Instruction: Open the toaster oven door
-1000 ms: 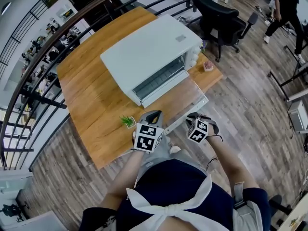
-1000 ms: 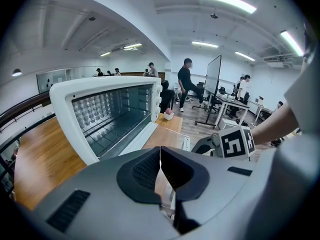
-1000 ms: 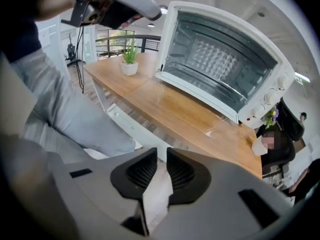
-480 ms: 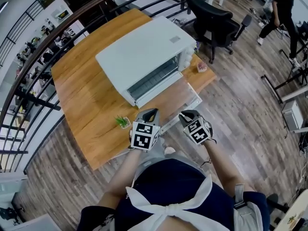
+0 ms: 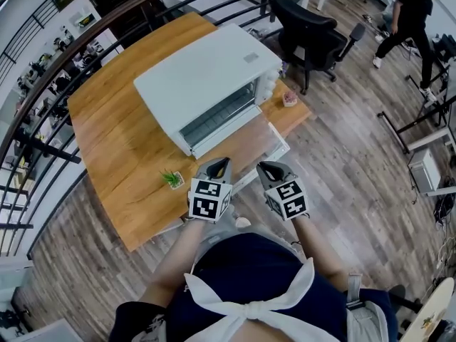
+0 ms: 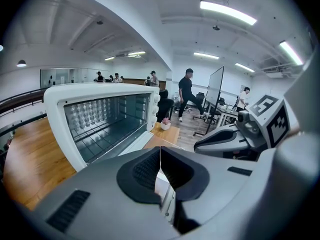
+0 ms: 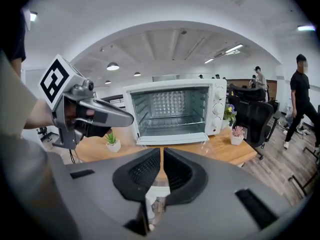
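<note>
The white toaster oven (image 5: 206, 84) stands on the wooden table (image 5: 114, 141). Its glass door (image 5: 246, 144) lies folded down flat toward me, so the rack inside shows. My left gripper (image 5: 221, 165) hovers just in front of the door's front edge, shut with nothing in it. My right gripper (image 5: 267, 168) hangs beside it, clear of the door. Its jaws have just been closing to a thin slit and nothing is between them. In the right gripper view the oven (image 7: 172, 109) faces me, with the left gripper (image 7: 127, 119) to the left.
A small green potted plant (image 5: 172, 179) sits near the table's front edge, left of my grippers. A pink potted plant (image 5: 289, 98) stands at the right corner. Behind the table are a black office chair (image 5: 313, 30) and a railing (image 5: 43, 98). A person (image 5: 406, 20) walks at the far right.
The right gripper has lifted off the door's front edge and rolled upright, and its jaws have narrowed. The left gripper has barely moved. The door lies open throughout.
</note>
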